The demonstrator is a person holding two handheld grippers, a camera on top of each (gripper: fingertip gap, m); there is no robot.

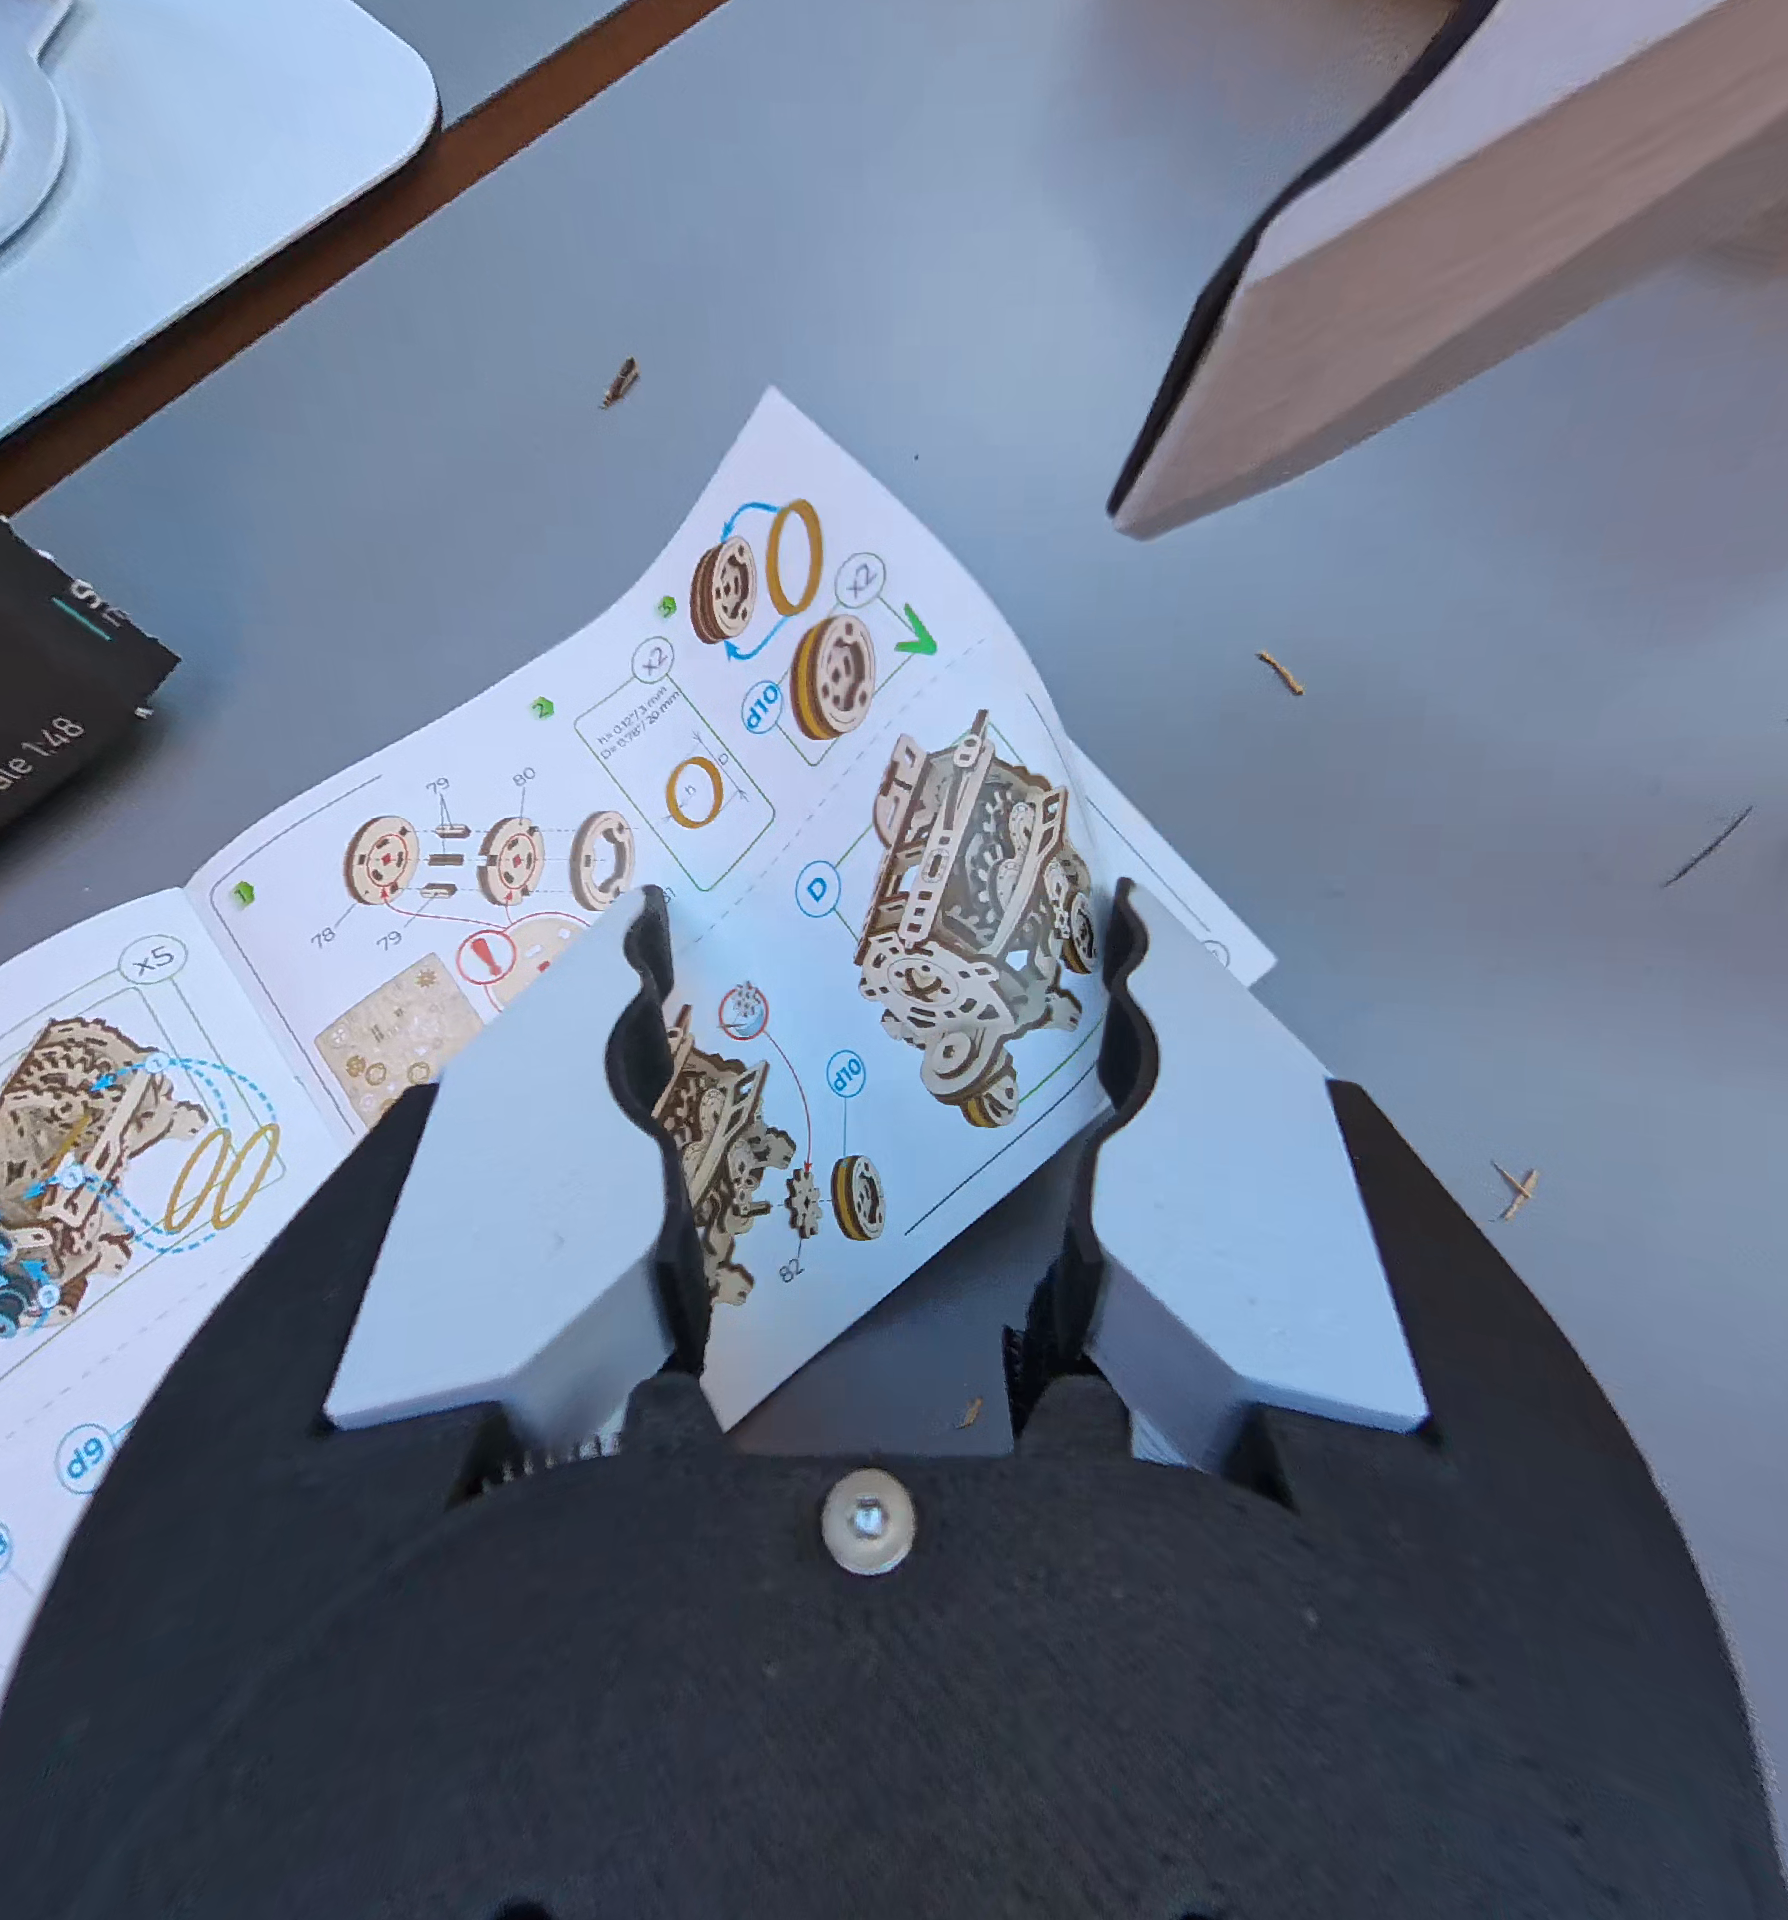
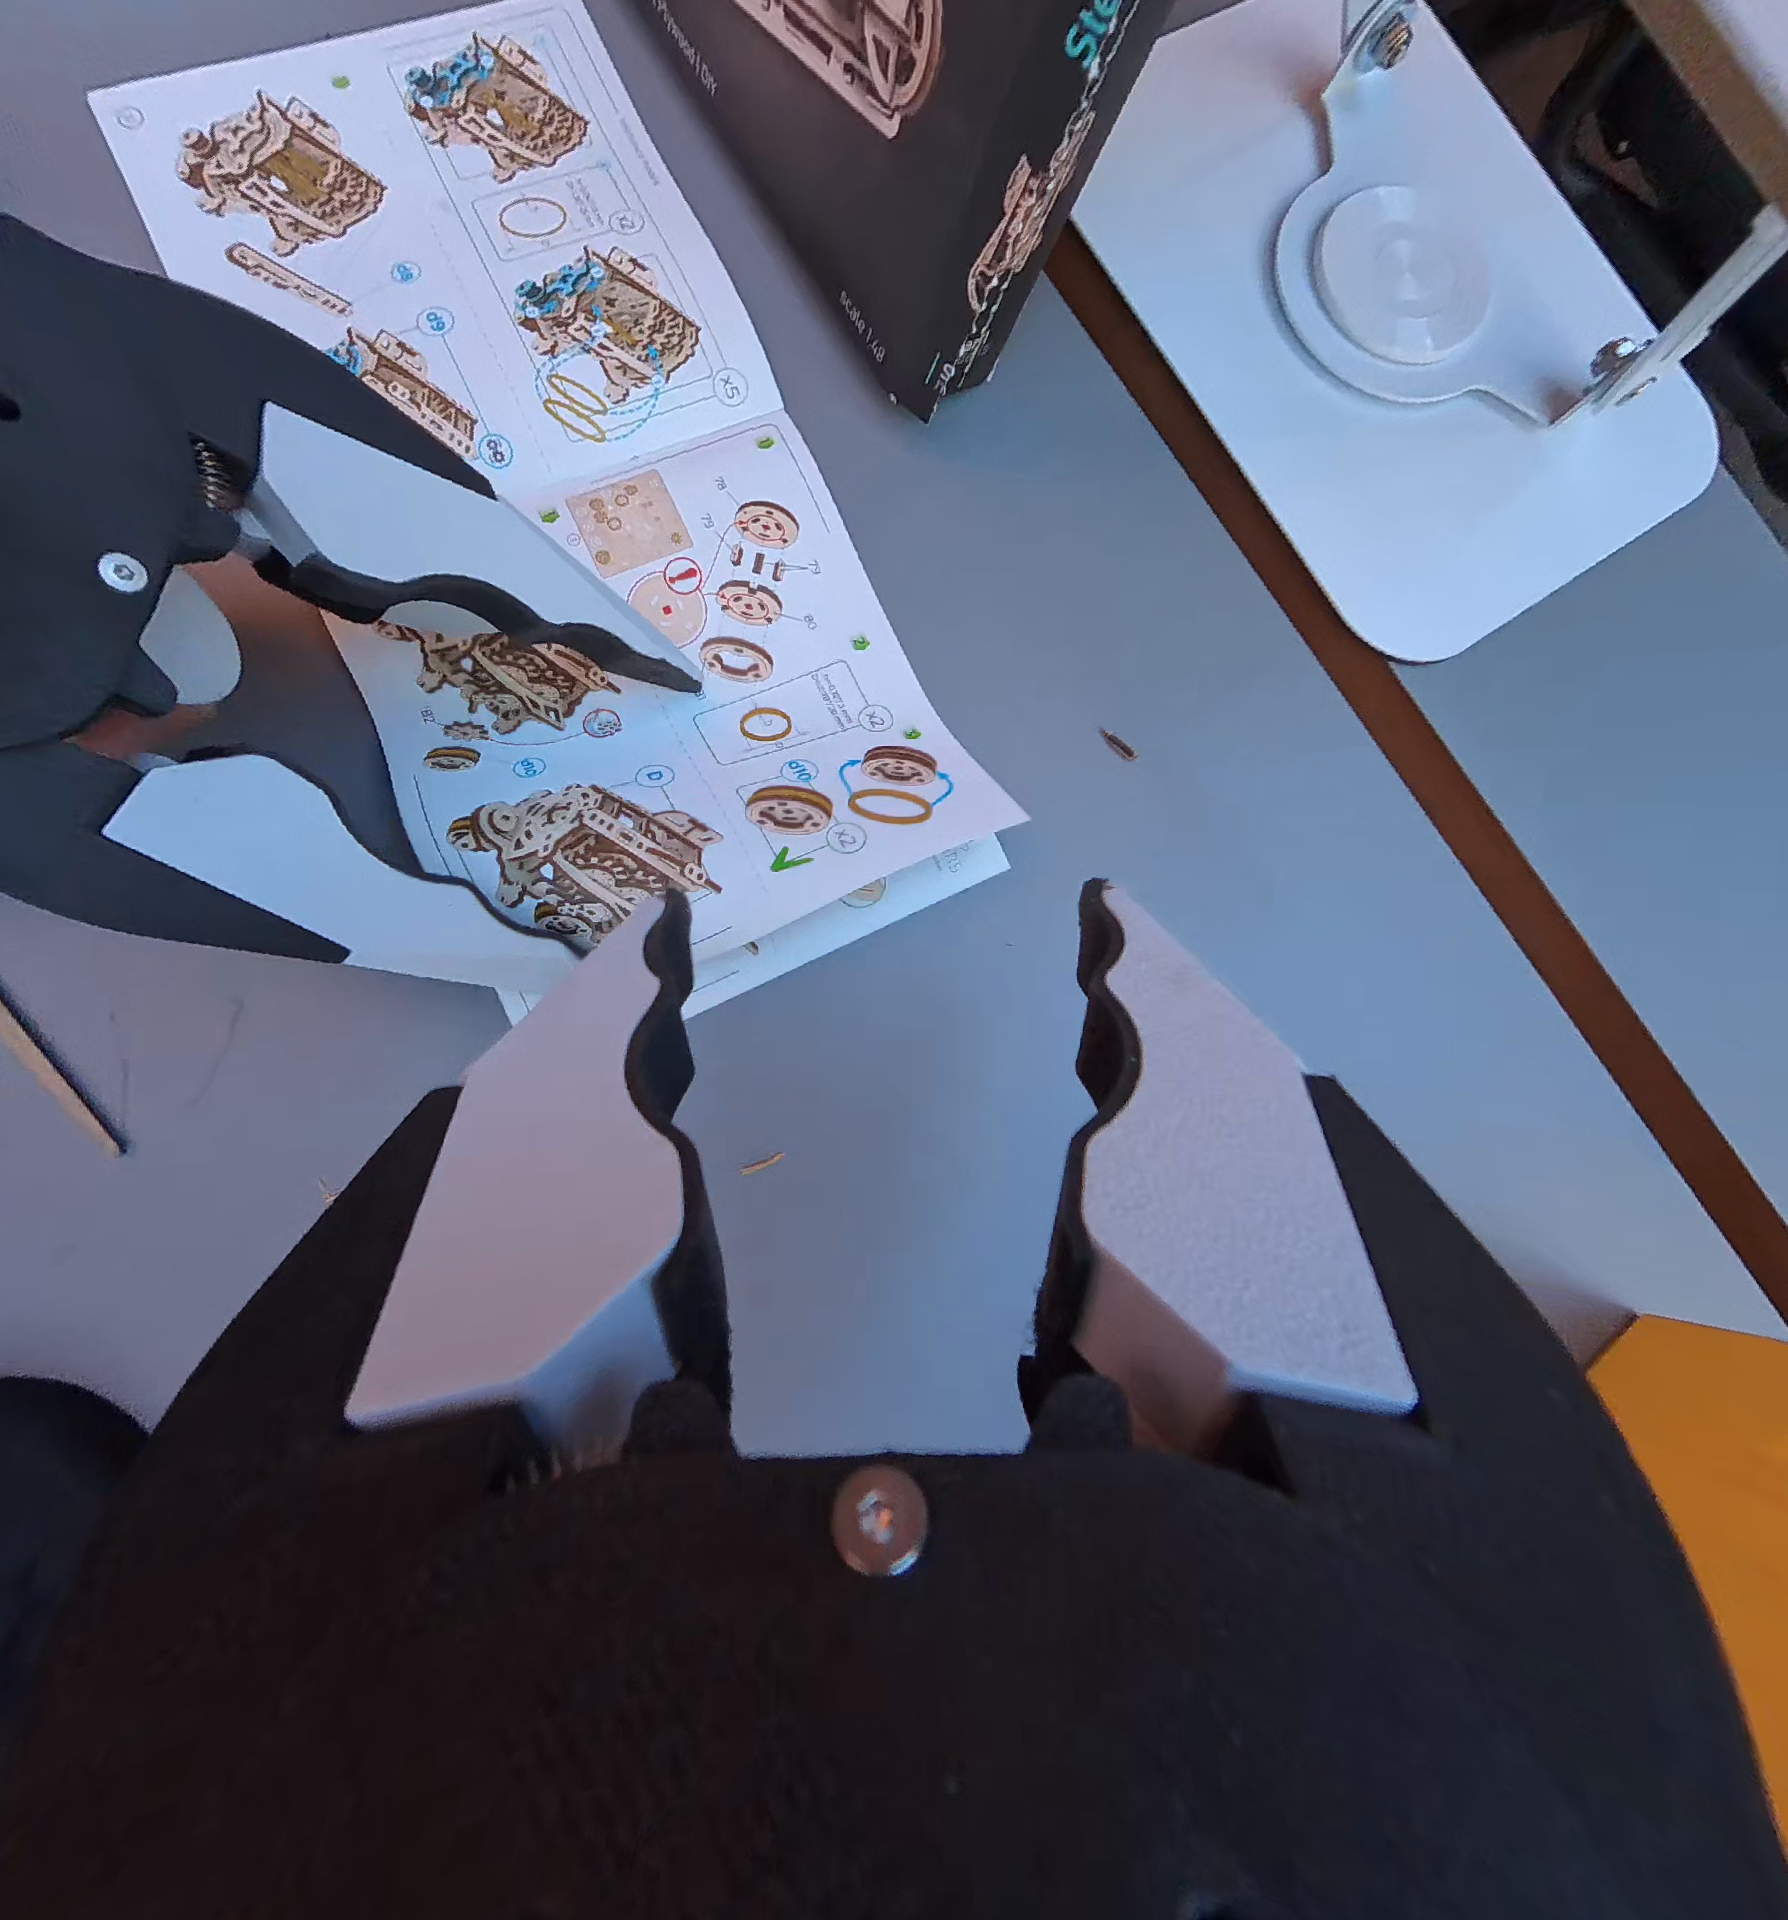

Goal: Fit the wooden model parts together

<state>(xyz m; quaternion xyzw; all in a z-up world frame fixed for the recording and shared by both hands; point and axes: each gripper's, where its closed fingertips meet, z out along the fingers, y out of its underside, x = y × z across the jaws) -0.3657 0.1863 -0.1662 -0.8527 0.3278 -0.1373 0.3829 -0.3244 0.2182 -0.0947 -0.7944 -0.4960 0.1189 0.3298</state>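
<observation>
An open instruction booklet with drawings of the wooden model lies on the grey table. My left gripper is open and empty, hovering just above the booklet's right page. It also shows in the right wrist view, jaws apart over the same page. My right gripper is open and empty above bare table, just off the booklet's near corner. One of its fingers shows at the upper right of the left wrist view. Only small wood slivers show as loose pieces.
A black kit box stands beyond the booklet. A white plate with a round disc lies past a brown table seam. A thin board edge is at the left, an orange surface at the right.
</observation>
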